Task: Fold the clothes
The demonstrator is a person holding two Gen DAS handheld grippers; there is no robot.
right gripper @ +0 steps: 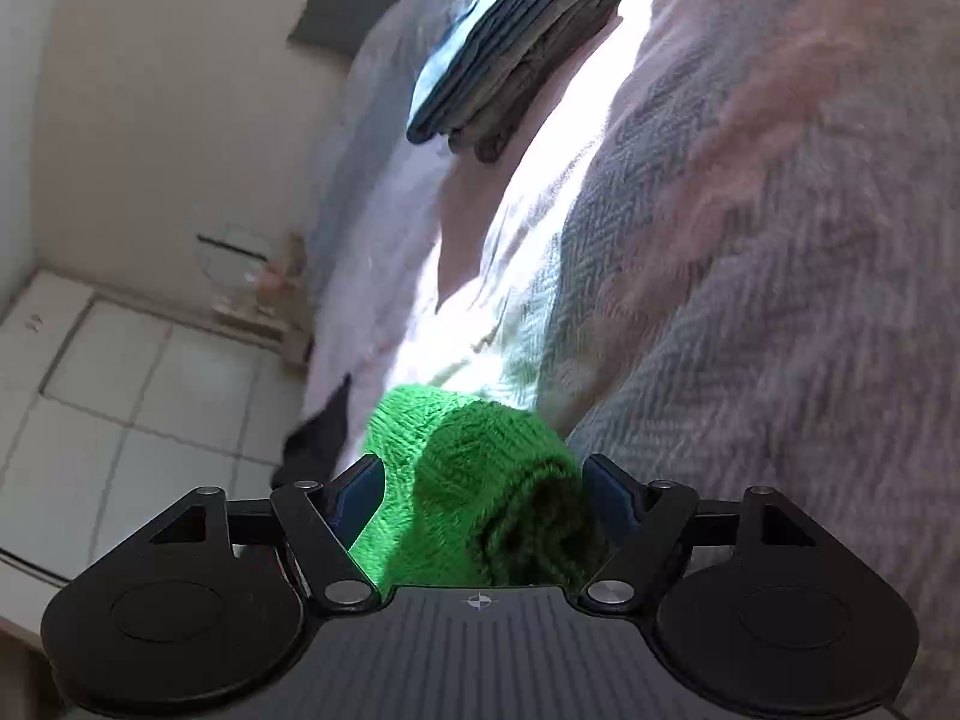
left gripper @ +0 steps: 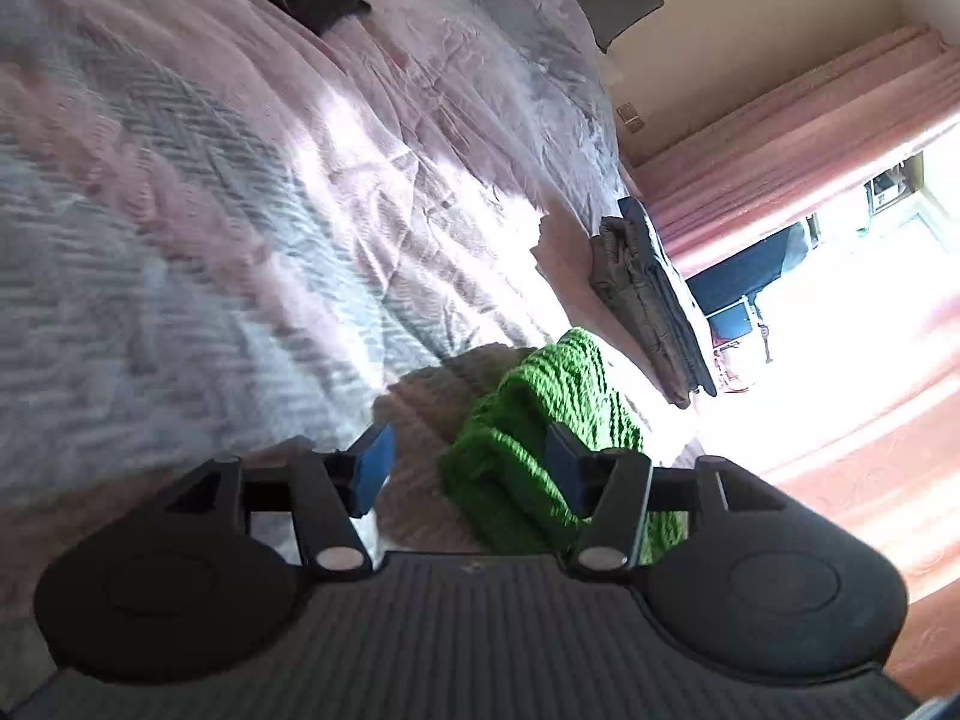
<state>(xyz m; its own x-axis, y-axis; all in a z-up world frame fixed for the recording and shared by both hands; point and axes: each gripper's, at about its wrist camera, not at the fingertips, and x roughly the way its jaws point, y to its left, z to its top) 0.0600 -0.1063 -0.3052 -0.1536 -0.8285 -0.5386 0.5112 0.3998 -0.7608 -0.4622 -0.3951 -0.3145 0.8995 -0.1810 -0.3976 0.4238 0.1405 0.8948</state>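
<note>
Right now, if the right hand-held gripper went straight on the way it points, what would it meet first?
The green knit garment. It already lies between the open fingers of the right hand-held gripper, so it probably comes first, with the bedspread beyond.

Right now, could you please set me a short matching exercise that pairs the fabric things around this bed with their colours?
Things:
1. chunky knitted garment
2. folded stack of clothes
3. herringbone bed cover
4. hanging curtain

Colours:
A. pink
B. bright green
C. pale grey and pink
D. dark grey and blue

Pairs: 1-B, 2-D, 3-C, 4-A
</note>
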